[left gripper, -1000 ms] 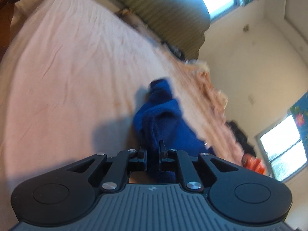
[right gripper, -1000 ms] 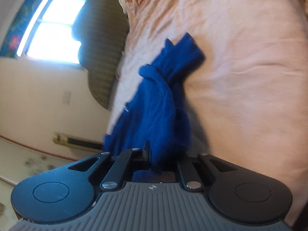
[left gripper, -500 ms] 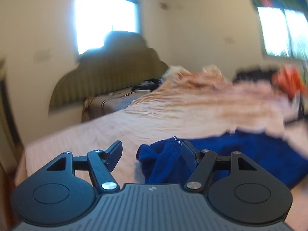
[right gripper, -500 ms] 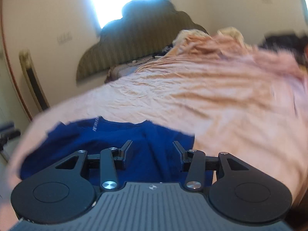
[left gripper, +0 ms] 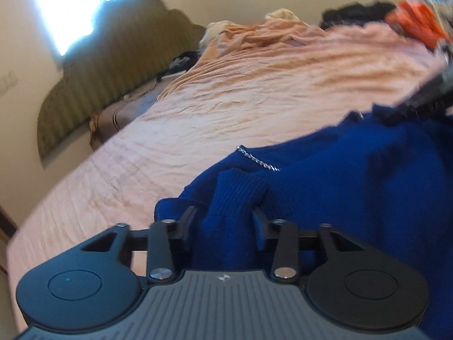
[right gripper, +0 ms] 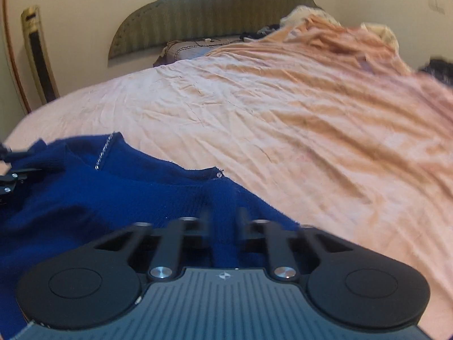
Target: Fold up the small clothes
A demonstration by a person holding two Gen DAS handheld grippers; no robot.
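A dark blue knit sweater (left gripper: 354, 175) lies spread on the bed's near edge, its neckline with a small silver trim (left gripper: 257, 161) facing the headboard. My left gripper (left gripper: 223, 221) has its fingers closed in on a raised fold at the sweater's left side, and the fold fills the gap. My right gripper (right gripper: 225, 226) is shut narrowly on a ridge of the sweater (right gripper: 85, 212) at its right shoulder. The right gripper also shows as a dark blur (left gripper: 424, 96) in the left wrist view. The left gripper (right gripper: 11, 178) shows at the right wrist view's left edge.
The peach bedsheet (right gripper: 283, 119) stretches wrinkled to the olive padded headboard (right gripper: 212, 8). Bunched peach bedding (left gripper: 269, 31), dark clothes (left gripper: 354, 11) and an orange item (left gripper: 416, 19) lie at the far side. A tall fan or heater (right gripper: 39, 56) stands by the wall.
A second ago both grippers held the sweater up bunched. They laid it on the bed and opened half a second ago. Now both have closed on folds near its shoulders.
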